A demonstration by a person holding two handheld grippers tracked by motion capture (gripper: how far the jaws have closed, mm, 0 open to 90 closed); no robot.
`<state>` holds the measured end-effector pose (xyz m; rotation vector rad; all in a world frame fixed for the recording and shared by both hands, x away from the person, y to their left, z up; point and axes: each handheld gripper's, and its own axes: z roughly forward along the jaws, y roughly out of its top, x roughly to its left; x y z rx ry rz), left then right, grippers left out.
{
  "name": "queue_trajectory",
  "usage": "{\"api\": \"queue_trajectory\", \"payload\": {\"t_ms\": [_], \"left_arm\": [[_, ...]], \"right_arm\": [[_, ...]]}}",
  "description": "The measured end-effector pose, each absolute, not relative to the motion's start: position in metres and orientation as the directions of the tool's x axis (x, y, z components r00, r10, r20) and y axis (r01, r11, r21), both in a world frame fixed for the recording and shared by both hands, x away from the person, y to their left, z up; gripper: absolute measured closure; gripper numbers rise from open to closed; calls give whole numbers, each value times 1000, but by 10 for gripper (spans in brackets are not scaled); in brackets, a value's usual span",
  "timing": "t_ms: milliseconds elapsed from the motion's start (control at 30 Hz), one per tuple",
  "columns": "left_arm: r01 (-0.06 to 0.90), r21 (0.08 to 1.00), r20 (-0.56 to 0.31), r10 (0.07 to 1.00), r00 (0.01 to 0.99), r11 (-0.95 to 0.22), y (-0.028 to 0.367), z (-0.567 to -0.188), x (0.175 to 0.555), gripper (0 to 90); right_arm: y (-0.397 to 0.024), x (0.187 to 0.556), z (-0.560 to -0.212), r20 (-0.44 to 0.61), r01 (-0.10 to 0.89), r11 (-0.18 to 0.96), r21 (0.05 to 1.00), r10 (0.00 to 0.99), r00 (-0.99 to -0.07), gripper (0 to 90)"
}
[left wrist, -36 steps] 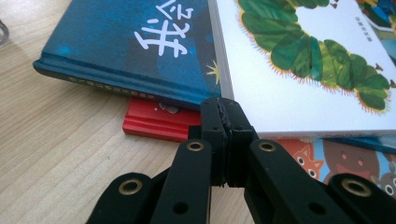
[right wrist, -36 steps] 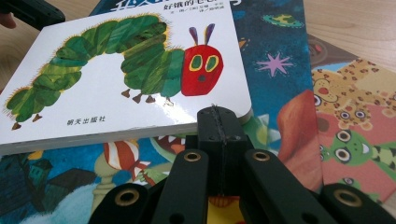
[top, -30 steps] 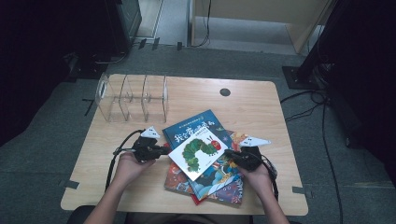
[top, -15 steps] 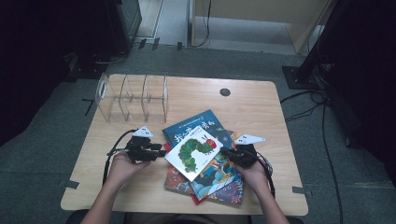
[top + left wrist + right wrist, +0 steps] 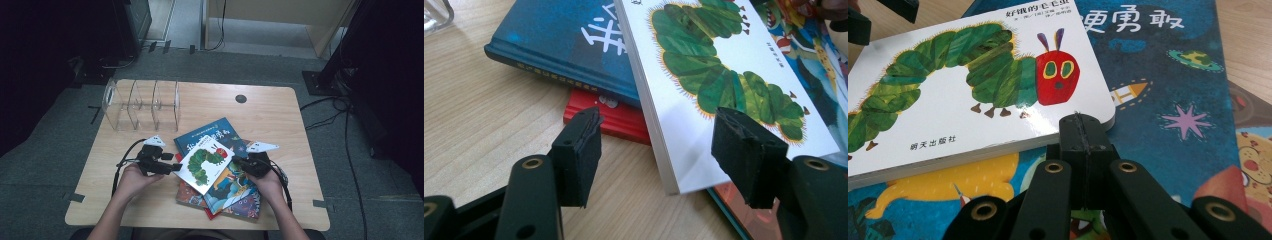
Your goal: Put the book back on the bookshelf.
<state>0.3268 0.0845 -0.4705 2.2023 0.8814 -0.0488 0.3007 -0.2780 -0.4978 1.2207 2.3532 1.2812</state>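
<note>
The white book [image 5: 204, 163] lay tilted atop the pile [image 5: 227, 192] near the table's six o'clock edge, not yet lifted. The left gripper [image 5: 659, 150] straddled its corner at nine o'clock, jaws having just been opening and now wide, the pads clear of the cover. The right gripper [image 5: 1083, 145], at the book's three o'clock, had its jaws pressed together on nothing, tips just beside the book's edge. The clear rack [image 5: 141, 105] at the table's ten o'clock stood empty, so I judged every book was yet to be filed. The table [image 5: 280, 110] was pale wood on grey carpet [image 5: 50, 165]; cables [image 5: 325, 102] trailed at two o'clock.
</note>
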Motion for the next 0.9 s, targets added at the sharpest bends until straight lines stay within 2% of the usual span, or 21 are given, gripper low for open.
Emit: {"api": "queue_trajectory", "payload": {"t_ms": [300,400,600,900], "left_arm": [[625,598,-310,574,758,-502,80,-474,328,365],[635,588,-329,569,753,-501,79,-476,331,362],[620,575,-308,561,768,-533,73,-473,330,337],[635,558,-330,558,761,-535,73,-475,332,318]], "right_arm": [[-264,300,-497,163,541,330,774,721,-673,900],[-262,301,-497,173,549,324,771,723,-669,900],[-260,302,-497,193,562,313,765,722,-665,900],[-246,300,-495,175,551,347,759,706,-686,900]]}}
